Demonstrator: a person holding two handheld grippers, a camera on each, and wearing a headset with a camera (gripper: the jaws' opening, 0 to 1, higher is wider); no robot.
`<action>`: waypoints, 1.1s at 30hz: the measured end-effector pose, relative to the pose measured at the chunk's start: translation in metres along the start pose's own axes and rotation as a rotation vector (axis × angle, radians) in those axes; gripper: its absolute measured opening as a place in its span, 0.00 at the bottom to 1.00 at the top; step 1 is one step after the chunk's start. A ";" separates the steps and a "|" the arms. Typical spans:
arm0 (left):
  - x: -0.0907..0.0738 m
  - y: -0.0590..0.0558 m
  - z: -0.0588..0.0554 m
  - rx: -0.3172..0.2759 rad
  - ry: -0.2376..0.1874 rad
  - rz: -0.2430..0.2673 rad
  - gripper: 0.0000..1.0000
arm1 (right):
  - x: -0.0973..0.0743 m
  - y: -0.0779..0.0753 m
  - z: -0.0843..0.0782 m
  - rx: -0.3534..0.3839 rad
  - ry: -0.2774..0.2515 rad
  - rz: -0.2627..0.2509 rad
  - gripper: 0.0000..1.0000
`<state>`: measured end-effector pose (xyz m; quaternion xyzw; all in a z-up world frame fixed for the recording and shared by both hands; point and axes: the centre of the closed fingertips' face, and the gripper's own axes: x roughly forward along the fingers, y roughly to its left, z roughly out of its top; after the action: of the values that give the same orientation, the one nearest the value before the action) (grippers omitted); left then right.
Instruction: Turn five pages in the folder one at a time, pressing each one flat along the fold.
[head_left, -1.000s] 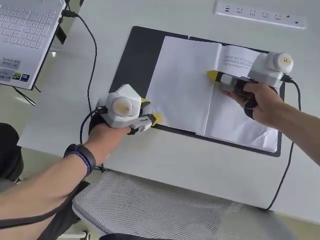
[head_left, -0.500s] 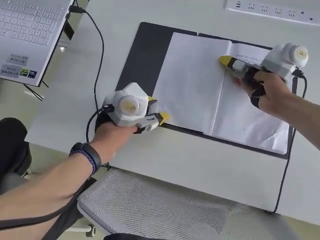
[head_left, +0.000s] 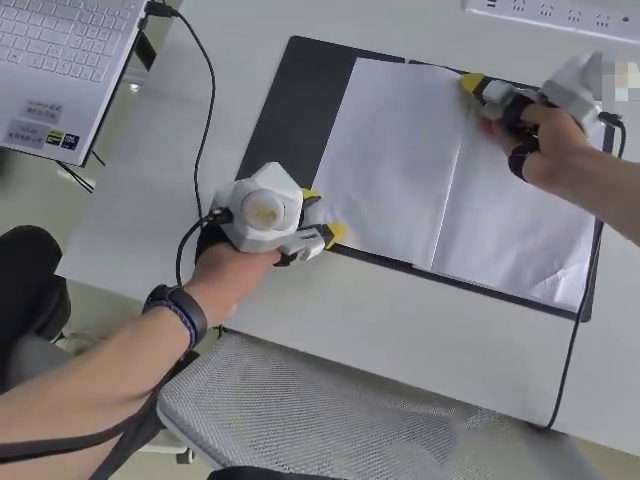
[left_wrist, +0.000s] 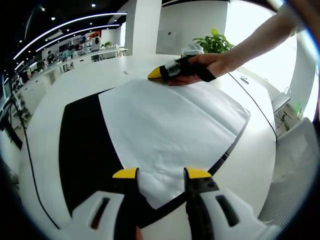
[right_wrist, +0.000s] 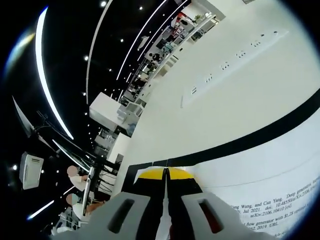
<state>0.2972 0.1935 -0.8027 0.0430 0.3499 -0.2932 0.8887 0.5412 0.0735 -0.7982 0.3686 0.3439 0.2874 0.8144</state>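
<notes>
White paper: thin, limp sheets in a black folder (head_left: 285, 110), lying open on the desk (head_left: 400, 330). The near corner of the left-hand page (head_left: 390, 160) is sitting between the wide-standing jaws of the left gripper (head_left: 325, 232). The right gripper (head_left: 472, 84) is holding its jaws closed together, tips on the far end of the fold (head_left: 446, 190). Judged light, slippery and crease-prone, so a free corner is looking like the best hold.

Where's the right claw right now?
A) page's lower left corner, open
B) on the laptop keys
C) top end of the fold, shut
C: the right claw is at the top end of the fold of the folder, tips together; the open left claw is the one at the page's lower left corner.
</notes>
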 end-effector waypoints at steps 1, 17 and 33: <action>0.000 0.000 0.000 -0.001 0.000 0.000 0.34 | 0.001 -0.001 0.001 -0.001 -0.001 -0.001 0.00; 0.001 0.004 -0.001 -0.007 0.005 -0.006 0.32 | 0.008 -0.009 0.004 -0.035 0.019 -0.005 0.00; 0.002 0.006 -0.002 -0.021 -0.010 -0.003 0.31 | -0.028 0.011 -0.053 -0.117 0.139 0.114 0.00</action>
<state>0.3003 0.1977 -0.8057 0.0318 0.3487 -0.2911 0.8903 0.4813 0.0808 -0.8062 0.3185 0.3605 0.3776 0.7912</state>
